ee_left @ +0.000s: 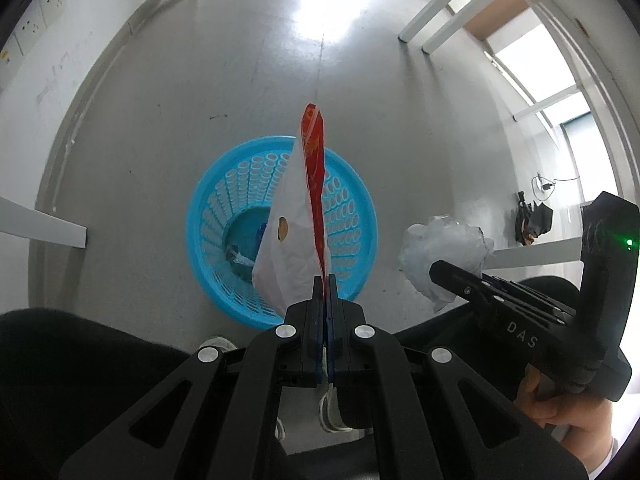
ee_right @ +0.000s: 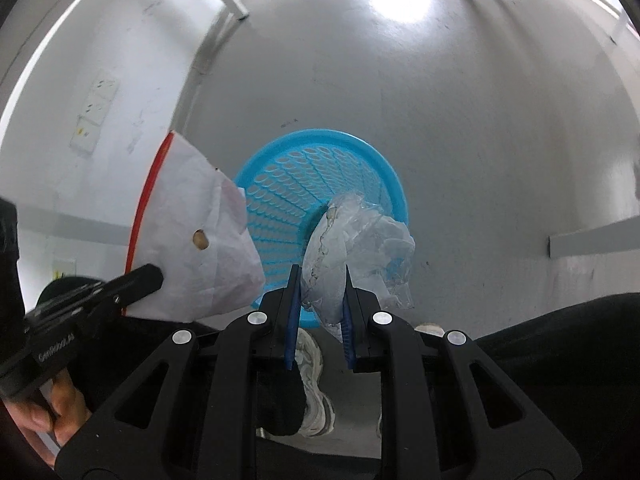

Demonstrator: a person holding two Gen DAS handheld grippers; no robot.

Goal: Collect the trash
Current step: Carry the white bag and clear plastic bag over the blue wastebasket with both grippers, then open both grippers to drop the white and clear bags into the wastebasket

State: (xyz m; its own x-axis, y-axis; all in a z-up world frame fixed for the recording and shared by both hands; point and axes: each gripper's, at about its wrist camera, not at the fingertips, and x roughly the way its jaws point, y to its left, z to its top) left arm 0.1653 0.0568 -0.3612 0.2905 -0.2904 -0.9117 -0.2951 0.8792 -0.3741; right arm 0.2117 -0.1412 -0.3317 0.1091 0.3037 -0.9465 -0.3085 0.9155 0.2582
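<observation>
A blue perforated plastic basket (ee_left: 348,216) stands on the grey floor below both grippers; it also shows in the right wrist view (ee_right: 280,184). My left gripper (ee_left: 325,280) is shut on a white and red paper bag (ee_left: 288,240), held above the basket; the bag also shows in the right wrist view (ee_right: 200,240). My right gripper (ee_right: 320,276) is shut on a crumpled clear plastic bag (ee_right: 360,248), held over the basket's near rim; the plastic also shows in the left wrist view (ee_left: 440,256). Some trash lies at the basket's bottom (ee_left: 240,258).
White table legs (ee_left: 424,20) stand on the floor at the far right. A white wall with sockets (ee_right: 96,108) is at the left. The person's shoes (ee_right: 316,364) and dark trousers are right behind the basket. A white ledge (ee_right: 592,240) juts in at the right.
</observation>
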